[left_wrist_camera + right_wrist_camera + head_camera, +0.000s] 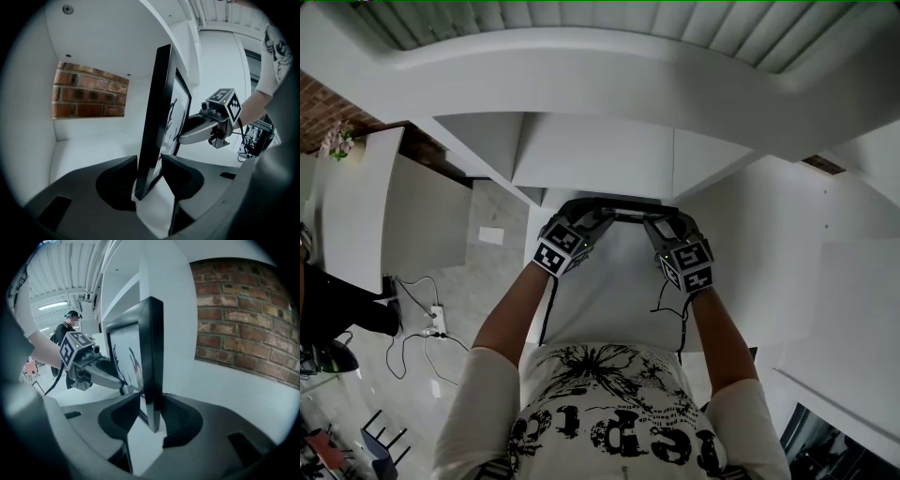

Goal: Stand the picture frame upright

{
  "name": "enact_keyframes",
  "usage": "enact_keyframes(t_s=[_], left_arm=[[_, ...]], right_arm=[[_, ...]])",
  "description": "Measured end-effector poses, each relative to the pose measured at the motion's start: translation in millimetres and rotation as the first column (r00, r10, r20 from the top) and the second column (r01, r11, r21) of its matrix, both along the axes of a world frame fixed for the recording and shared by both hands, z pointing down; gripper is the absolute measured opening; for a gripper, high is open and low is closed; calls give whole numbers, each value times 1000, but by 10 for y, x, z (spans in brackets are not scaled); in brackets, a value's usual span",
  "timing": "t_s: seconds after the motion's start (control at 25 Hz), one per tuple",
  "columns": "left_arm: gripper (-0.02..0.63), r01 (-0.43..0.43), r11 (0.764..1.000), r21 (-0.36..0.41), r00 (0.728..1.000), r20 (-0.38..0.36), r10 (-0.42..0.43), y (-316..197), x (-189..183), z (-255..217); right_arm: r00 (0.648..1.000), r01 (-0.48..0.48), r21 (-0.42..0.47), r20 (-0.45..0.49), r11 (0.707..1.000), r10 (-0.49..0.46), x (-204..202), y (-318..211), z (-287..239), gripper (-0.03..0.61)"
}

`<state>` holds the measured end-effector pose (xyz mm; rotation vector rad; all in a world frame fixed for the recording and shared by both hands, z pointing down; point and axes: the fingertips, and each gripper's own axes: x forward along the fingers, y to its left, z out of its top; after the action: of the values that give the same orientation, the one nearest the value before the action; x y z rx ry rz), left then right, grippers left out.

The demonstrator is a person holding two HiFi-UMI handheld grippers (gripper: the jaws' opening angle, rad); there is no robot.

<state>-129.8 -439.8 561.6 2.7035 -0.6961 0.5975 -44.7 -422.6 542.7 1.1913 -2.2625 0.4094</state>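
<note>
The black picture frame (628,207) stands upright on a white shelf (89,146), its picture side toward the person. My left gripper (600,214) is at the frame's left edge. In the left gripper view the frame (157,117) runs between the jaws of the left gripper (150,163), which sit slightly off it. My right gripper (656,221) is on the right edge. In the right gripper view the frame (153,357) is pinched between the jaws of the right gripper (151,404). Each gripper shows in the other's view, the right gripper (183,137) and the left gripper (117,382).
A brick wall (89,91) backs the shelf recess, also visible as the brick wall (243,319). White shelf walls close in above and at both sides. Cables and a power strip (431,323) lie on the floor at the left. A person (70,329) stands far behind.
</note>
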Motion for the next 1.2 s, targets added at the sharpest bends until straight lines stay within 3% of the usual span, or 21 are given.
enact_keyframes(t_s=[0.32, 0.52, 0.64, 0.72, 0.92, 1.08, 1.2], left_arm=[[221, 77, 997, -24, 997, -1, -77, -65, -58, 28], [222, 91, 996, 14, 996, 9, -91, -16, -46, 7], [290, 82, 995, 52, 996, 22, -83, 21, -25, -22], [296, 95, 995, 39, 995, 12, -96, 55, -27, -18], [330, 197, 979, 60, 980, -31, -195, 172, -170, -124], [325, 289, 949, 129, 957, -79, -280, 319, -366, -324], [253, 312, 942, 123, 945, -144, -294, 519, -417, -526]], right_arm=[[1000, -24, -36, -6, 999, 24, 11, -40, 99, 176], [996, -81, -29, -33, 996, 80, 66, 3, 156, 219], [994, -94, -23, -58, 995, 93, 120, 66, 196, 229], [994, -101, -15, -49, 995, 100, 149, 106, 180, 244], [988, -152, 28, -18, 988, 152, 209, 250, 47, 243], [980, -197, 62, 25, 978, 196, 194, 439, -128, 179], [975, -221, 132, 63, 966, 214, 160, 582, -382, 72]])
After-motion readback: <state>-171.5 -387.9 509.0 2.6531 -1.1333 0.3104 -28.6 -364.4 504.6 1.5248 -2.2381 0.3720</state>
